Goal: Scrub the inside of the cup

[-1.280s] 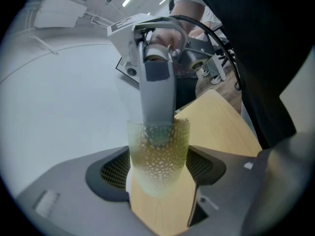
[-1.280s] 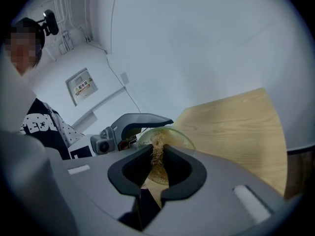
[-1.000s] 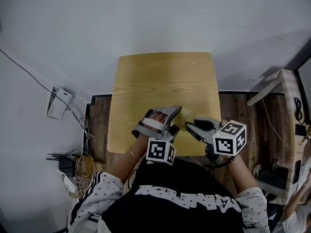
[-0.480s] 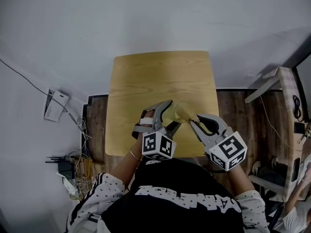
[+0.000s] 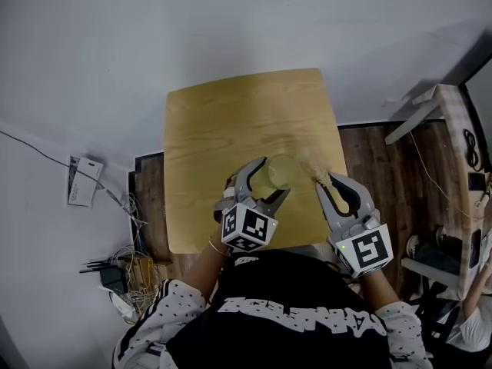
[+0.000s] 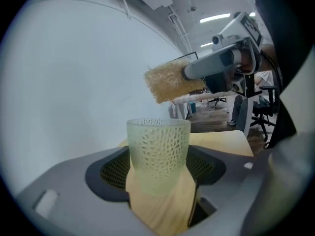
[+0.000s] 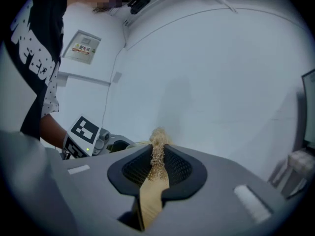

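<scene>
- Pale green translucent dimpled plastic cup [image 6: 158, 151] found upright over near part of light wooden desk [image 5: 231, 121].
- Left tongs [image 6: 158, 170] closed partway, clamping cup's lower wall from both sides.
- Right tongs [image 7: 156, 156] almost fully closed, pinching tan fibrous scrubber pad [image 6: 170, 81].
- Pad outside cup, above and beside rim, apart from it.
- Judged: both grips done; insertion and scrubbing outstanding.

Fibrous scrubber [image 7: 157, 154] between right gripper [image 7: 156, 168] jaws
</scene>
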